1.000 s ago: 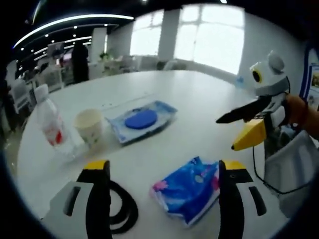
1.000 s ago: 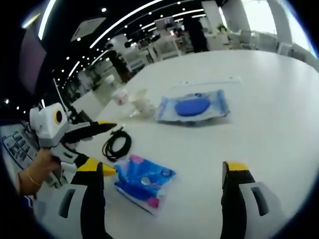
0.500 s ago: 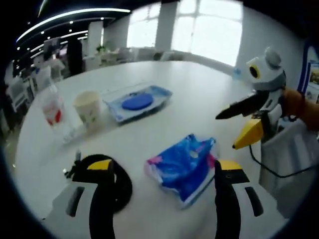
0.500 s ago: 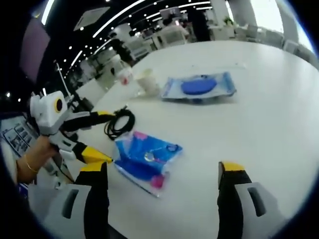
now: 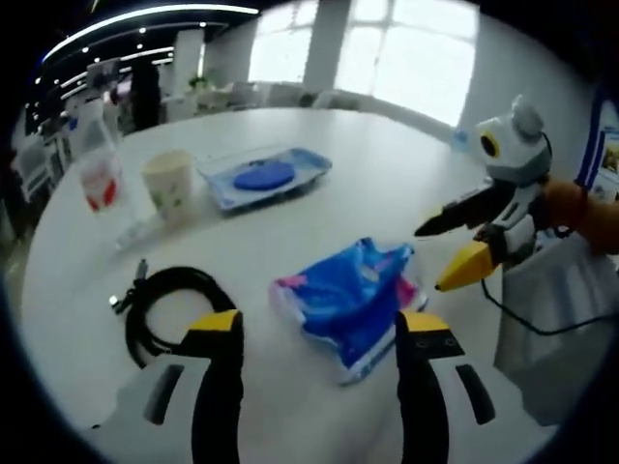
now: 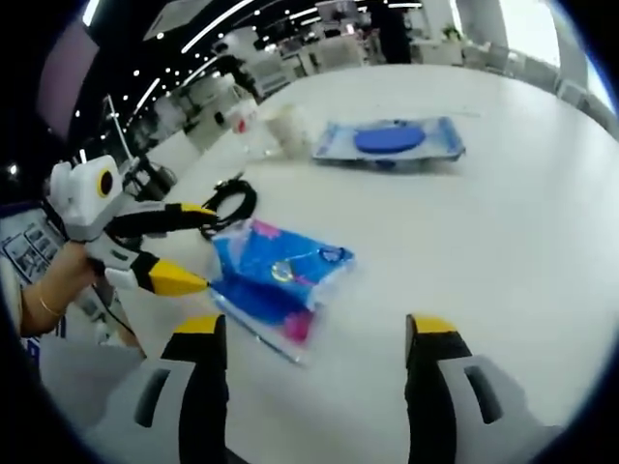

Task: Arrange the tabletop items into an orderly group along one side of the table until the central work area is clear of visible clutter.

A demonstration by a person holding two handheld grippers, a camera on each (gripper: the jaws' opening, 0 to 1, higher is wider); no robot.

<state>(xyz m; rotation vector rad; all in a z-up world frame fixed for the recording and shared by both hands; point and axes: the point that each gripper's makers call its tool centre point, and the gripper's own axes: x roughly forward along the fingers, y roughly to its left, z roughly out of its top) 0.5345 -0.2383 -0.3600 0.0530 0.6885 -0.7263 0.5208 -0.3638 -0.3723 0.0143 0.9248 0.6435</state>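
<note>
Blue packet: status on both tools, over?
Left tool open, closing on blue packet. Right tool open, empty. Packet flat on table, ungripped. Black cable beside left tool's jaw.

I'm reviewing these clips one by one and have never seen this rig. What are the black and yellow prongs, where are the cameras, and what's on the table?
No robot here: a person holds a hand-held gripper in each hand, each with its own fisheye camera. The prongs are the jaws. The left gripper view looks past the left hand-held gripper; the right gripper view looks past the right hand-held gripper. Both are open and hold nothing. On the white table lie a blue tissue pack, a coiled black cable, a paper cup, a plastic bottle and a blue wipes pack. Each gripper appears in the other's view.
</note>
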